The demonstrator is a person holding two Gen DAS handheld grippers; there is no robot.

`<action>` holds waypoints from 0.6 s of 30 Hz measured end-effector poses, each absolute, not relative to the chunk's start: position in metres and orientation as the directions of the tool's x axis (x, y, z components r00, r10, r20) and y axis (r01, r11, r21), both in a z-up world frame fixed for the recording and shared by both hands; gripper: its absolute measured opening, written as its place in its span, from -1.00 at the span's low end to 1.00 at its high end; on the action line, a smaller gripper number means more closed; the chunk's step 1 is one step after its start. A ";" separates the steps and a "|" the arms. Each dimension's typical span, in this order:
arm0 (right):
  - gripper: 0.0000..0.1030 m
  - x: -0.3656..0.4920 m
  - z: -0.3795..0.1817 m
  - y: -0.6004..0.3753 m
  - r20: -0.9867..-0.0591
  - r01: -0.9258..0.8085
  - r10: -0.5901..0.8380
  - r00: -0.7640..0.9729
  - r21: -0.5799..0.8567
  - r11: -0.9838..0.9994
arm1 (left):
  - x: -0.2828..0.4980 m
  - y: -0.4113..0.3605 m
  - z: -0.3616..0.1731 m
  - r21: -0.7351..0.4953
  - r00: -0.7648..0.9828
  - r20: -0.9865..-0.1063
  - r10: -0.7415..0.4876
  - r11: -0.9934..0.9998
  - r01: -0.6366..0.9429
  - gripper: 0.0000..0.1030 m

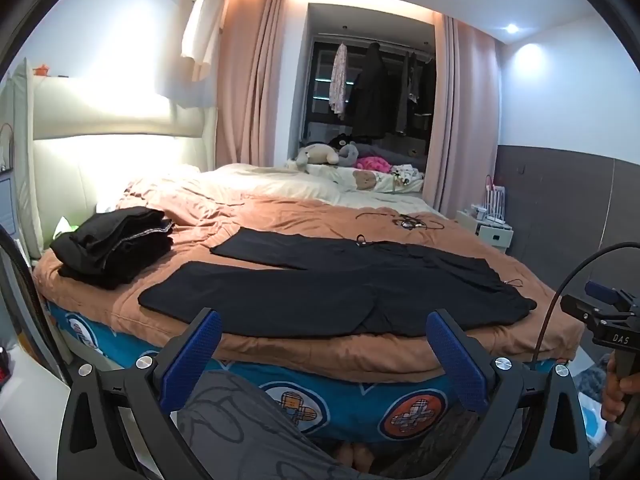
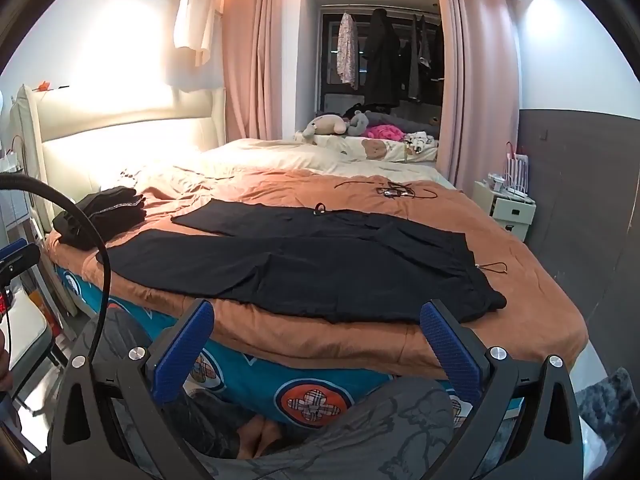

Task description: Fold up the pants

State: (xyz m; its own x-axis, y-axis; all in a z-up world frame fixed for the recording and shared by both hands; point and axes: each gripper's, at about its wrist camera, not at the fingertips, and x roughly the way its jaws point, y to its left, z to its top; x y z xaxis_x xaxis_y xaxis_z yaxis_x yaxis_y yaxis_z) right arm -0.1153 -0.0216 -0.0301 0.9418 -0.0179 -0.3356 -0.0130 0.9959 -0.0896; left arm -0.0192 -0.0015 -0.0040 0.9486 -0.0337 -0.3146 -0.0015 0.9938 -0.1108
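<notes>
Black pants (image 1: 320,288) lie spread flat on the brown bedspread, legs pointing left and waist at the right; they also show in the right wrist view (image 2: 312,268). My left gripper (image 1: 324,320) is open and empty, held off the near bed edge just in front of the pants. My right gripper (image 2: 316,312) is open and empty, also off the near bed edge, toward the waist end. The right gripper's body shows at the right edge of the left wrist view (image 1: 608,320).
A stack of folded black clothes (image 1: 112,244) sits on the bed's left end near the headboard. Cords and hangers (image 1: 404,222) lie beyond the pants. Plush toys (image 1: 320,154) and pillows lie at the far side. A white nightstand (image 2: 508,208) stands at the right.
</notes>
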 end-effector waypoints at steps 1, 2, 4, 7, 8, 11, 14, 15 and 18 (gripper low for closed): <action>1.00 -0.115 -0.030 -0.021 -0.335 -0.012 -0.020 0.942 -0.092 0.996 | -0.019 -0.002 -0.005 -0.112 0.948 -0.317 -0.034 0.994 -0.001 0.99; 1.00 -0.116 -0.031 -0.021 -0.335 -0.010 -0.020 0.942 -0.090 0.996 | -0.019 -0.001 -0.003 -0.113 0.947 -0.318 -0.035 0.994 -0.001 0.99; 1.00 -0.115 -0.031 -0.021 -0.340 -0.009 -0.020 0.940 -0.085 0.996 | -0.020 0.000 -0.003 -0.112 0.947 -0.320 -0.033 0.994 -0.003 0.99; 1.00 -0.115 -0.032 -0.024 -0.344 -0.006 -0.021 0.939 -0.076 0.997 | -0.020 0.000 -0.004 -0.112 0.946 -0.323 -0.031 0.994 -0.006 0.99; 1.00 -0.115 -0.033 -0.025 -0.346 -0.005 -0.021 0.938 -0.072 0.997 | -0.020 0.000 -0.004 -0.113 0.946 -0.323 -0.031 0.994 -0.006 0.99; 1.00 -0.115 -0.032 -0.026 -0.349 0.001 -0.025 0.937 -0.068 0.998 | -0.019 0.003 -0.004 -0.123 0.946 -0.323 -0.038 0.992 -0.002 0.99; 1.00 -0.116 -0.031 -0.025 -0.350 0.005 -0.027 0.936 -0.064 0.998 | -0.019 0.005 -0.005 -0.128 0.944 -0.327 -0.037 0.992 -0.006 0.99; 1.00 -0.116 -0.031 -0.025 -0.350 0.005 -0.027 0.936 -0.063 0.998 | -0.018 0.005 -0.005 -0.130 0.944 -0.328 -0.036 0.992 -0.007 0.99; 1.00 -0.117 -0.030 -0.024 -0.352 0.004 -0.026 0.936 -0.063 0.998 | -0.019 0.005 -0.006 -0.136 0.943 -0.329 -0.038 0.991 -0.008 0.99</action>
